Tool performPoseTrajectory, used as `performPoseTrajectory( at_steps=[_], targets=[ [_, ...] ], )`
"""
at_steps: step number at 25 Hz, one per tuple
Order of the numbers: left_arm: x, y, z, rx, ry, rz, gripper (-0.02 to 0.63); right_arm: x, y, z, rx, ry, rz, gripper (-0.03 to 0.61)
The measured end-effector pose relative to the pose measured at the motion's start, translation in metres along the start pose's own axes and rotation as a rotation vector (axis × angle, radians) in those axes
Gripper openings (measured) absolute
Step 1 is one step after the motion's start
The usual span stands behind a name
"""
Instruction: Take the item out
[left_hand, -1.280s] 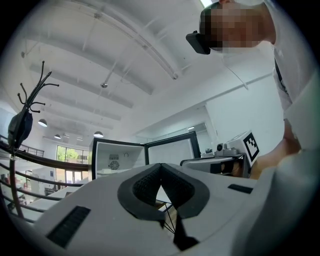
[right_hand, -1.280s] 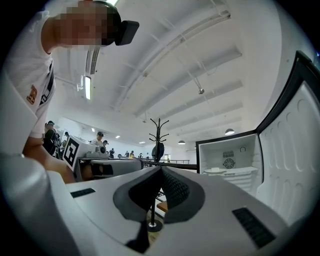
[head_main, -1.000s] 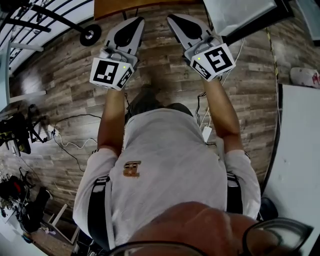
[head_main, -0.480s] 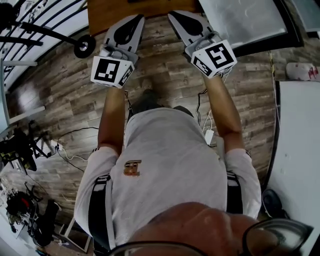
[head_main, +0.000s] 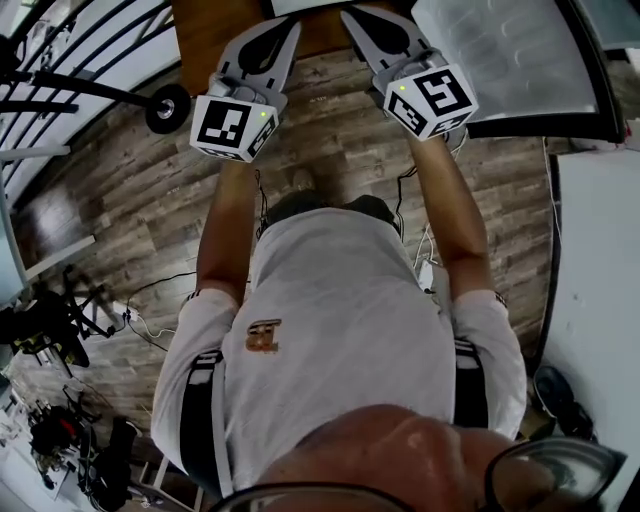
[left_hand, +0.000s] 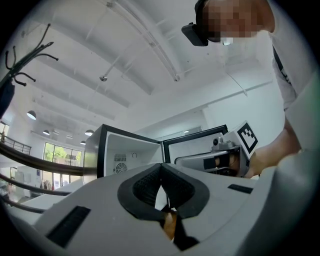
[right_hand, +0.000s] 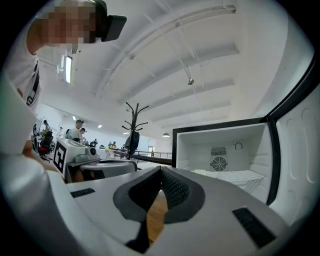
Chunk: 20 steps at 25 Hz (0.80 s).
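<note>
View toward the fridge (right_hand: 200, 150), near to far. Nearest, on the person's (head_main: 340, 320) side of the fridge, the left gripper (left_hand: 161, 166) and the right gripper (right_hand: 161, 170) are held raised side by side. Both pairs of jaws are closed tip to tip, with nothing clamped between the pads. Below the grippers, the edge of the wooden table (head_main: 215, 25) that carries the fridge is seen. The door (head_main: 510, 60) is already swung fully open to the right of the cavity, so access is gained; reaching in, gripping and withdrawing are judged to be left. Inside the cavity, a wire shelf (right_hand: 235, 176) and a fan grille (right_hand: 218, 163) on the back wall are shown. The item is not made out in any view, so its place in the fridge cannot be told. Nothing is seen between the grippers and the opening, though the open door stands close beside the right gripper. Left of the fridge and farther off, a coat stand (right_hand: 134, 125) is visible. Cables (head_main: 150, 330) lie on the floor (head_main: 130, 180) behind the person.
</note>
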<state>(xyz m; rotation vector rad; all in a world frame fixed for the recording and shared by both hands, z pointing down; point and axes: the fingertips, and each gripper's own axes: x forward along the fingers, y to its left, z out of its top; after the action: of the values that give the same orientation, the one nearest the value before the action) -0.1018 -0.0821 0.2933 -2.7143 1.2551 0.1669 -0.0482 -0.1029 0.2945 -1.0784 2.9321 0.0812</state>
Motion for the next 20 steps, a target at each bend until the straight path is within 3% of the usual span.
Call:
performPoseTrajectory(
  at_steps=[13, 20],
  targets=[
    [0.035, 0.054, -0.014, -0.008, 0.006, -0.025, 0.017, 0.058, -0.046, -0.008, 0.084, 0.022, -0.087, 0.032],
    [0.071, 0.078, -0.031, 0.012, 0.033, 0.009, 0.017, 0.087, -0.092, -0.027, 0.117, 0.030, -0.068, 0.032]
  ],
)
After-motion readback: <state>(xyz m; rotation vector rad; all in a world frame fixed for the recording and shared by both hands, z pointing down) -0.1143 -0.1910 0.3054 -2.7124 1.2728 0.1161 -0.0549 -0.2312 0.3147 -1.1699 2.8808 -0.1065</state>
